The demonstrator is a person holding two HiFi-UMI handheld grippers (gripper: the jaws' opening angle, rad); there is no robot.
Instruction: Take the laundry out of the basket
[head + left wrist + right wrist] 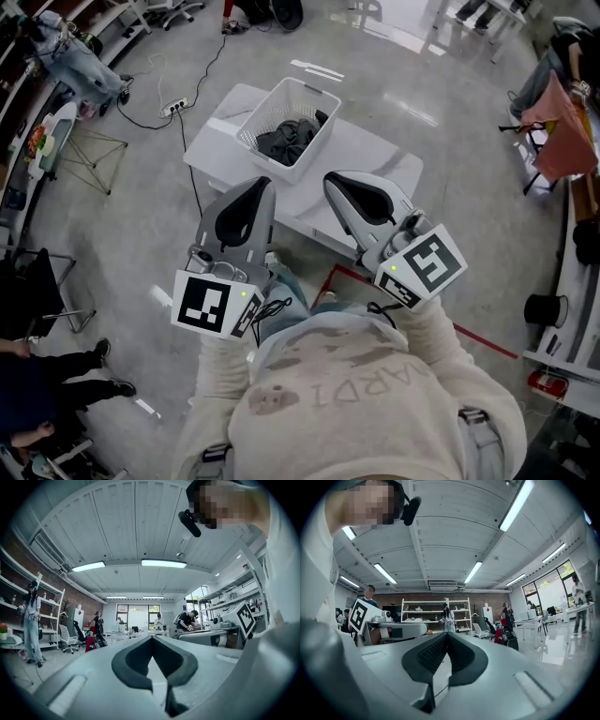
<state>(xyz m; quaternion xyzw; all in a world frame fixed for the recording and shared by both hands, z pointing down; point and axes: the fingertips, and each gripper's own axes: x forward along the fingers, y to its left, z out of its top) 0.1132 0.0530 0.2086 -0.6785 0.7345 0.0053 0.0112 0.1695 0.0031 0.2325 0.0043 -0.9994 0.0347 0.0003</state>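
A white table [366, 155] stands on the grey floor, with a power strip [174, 109] lying near its left corner and a black cable [190, 169] trailing along the floor beside it. A red tape line [483, 343] crosses the floor at lower right. Left of the table is a folding metal stand [89, 155] (its legs splayed). Across the room a white shelf unit [436, 616] stands against a brick wall [417, 599], a person [447, 617] in front of it. Long ceiling lights [163, 563] run overhead.

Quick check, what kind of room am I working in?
Probably a lab or workshop: open shelving, an office chair, and a concrete floor around the white table that holds the laundry basket.
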